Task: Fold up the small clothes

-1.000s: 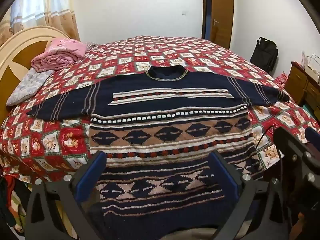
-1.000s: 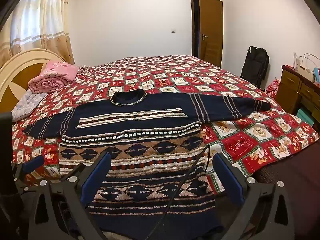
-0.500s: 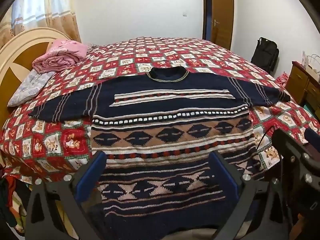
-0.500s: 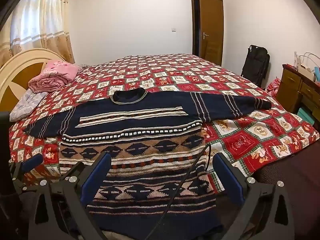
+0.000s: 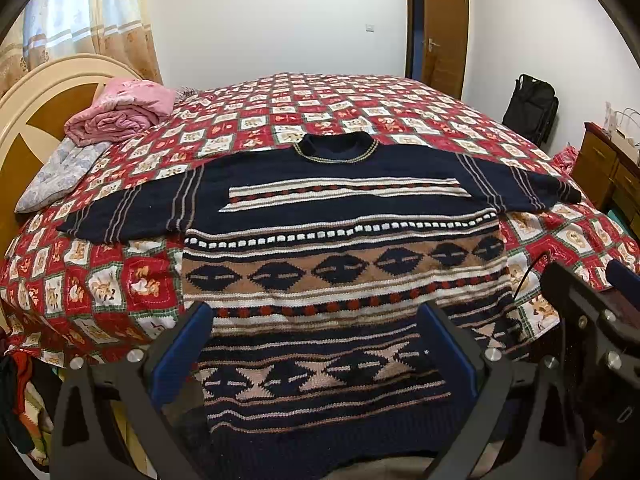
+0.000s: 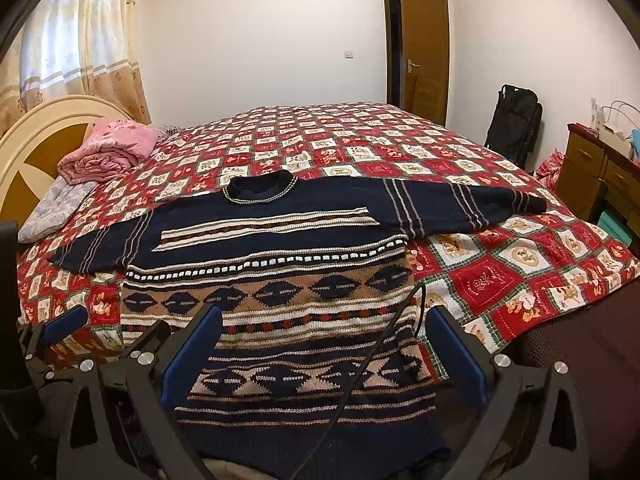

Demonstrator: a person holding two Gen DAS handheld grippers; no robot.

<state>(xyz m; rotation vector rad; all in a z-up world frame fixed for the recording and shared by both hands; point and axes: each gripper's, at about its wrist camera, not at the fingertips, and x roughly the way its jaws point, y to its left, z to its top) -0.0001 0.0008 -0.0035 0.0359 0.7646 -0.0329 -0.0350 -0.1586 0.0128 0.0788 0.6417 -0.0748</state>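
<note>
My left tongs (image 5: 316, 344) stand with their blue-padded fingers wide apart and nothing between them, held above the hem end of the navy knitted sweater with tan, white and red patterned bands (image 5: 340, 264). My right tongs (image 6: 326, 350) are likewise spread and empty, hanging over the same lower part of the garment, a thin black cable (image 6: 360, 364) crossing the gap between the fingers. The two tools sit side by side; each shows at the edge of the other's view.

The sweater lies flat and face up on the red patchwork quilt covering the bed (image 6: 500, 276), collar away from me, both sleeves stretched straight out to the sides, hem draped at the near edge. No fold is made yet, so I judge I am at the very start: choosing the first grasp. The next move, I think, calls for pinching a sleeve or shoulder edge cleanly and carrying it across the body without dragging the knit out of square.
</note>
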